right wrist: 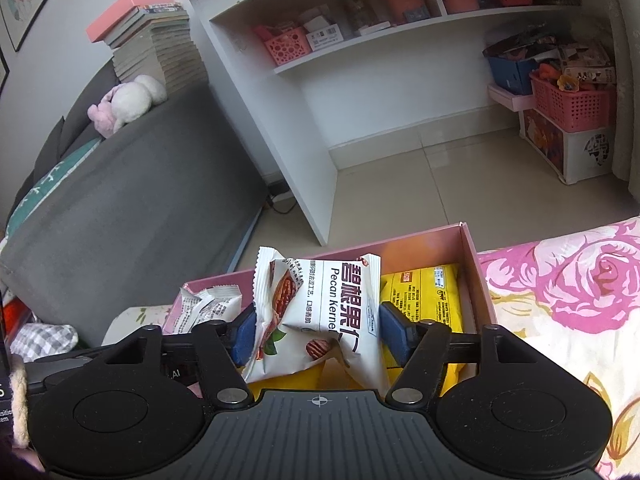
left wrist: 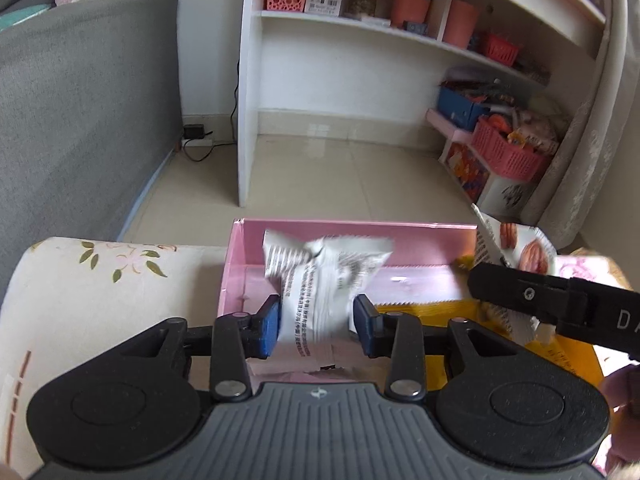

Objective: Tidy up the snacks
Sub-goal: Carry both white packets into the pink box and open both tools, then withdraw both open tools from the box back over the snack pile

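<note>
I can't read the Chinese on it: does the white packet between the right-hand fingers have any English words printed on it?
Yes, the white packet reads "Pecan Kernel" in dark letters beside pictures of nuts, above the pink box.

Grey sofa (left wrist: 80, 100), white shelving unit (left wrist: 256, 80), beige tiled floor (left wrist: 320, 176)

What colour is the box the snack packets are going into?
Pink: the box shows best in the left wrist view.

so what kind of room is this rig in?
Most likely a home bedroom or living room: a grey sofa with a plush toy on top, a white shelf unit with pink baskets, and a floral cloth under the pink snack box.
</note>
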Action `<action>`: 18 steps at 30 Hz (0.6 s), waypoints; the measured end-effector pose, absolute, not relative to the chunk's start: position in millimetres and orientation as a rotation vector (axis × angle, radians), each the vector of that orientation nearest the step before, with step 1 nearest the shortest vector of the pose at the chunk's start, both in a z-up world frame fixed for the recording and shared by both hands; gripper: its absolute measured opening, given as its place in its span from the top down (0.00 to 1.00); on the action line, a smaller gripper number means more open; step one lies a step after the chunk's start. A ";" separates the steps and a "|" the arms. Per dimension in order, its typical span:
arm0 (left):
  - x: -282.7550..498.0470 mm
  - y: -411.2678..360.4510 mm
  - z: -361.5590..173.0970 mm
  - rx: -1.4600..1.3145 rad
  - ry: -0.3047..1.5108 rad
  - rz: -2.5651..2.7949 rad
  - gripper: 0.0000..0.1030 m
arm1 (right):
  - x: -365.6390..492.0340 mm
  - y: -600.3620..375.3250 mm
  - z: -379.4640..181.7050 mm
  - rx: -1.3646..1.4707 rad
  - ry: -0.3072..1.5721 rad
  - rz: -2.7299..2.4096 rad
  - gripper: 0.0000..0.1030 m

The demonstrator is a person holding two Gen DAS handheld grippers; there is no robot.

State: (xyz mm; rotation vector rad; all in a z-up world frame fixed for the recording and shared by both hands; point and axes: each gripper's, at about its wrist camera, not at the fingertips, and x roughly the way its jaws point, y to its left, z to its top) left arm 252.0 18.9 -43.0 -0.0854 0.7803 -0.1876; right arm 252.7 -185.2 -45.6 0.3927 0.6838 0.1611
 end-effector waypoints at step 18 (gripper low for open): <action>223.8 23.7 -14.5 -0.068 0.749 -0.219 0.25 | 217.8 -187.9 -4.2 0.363 0.648 0.157 0.16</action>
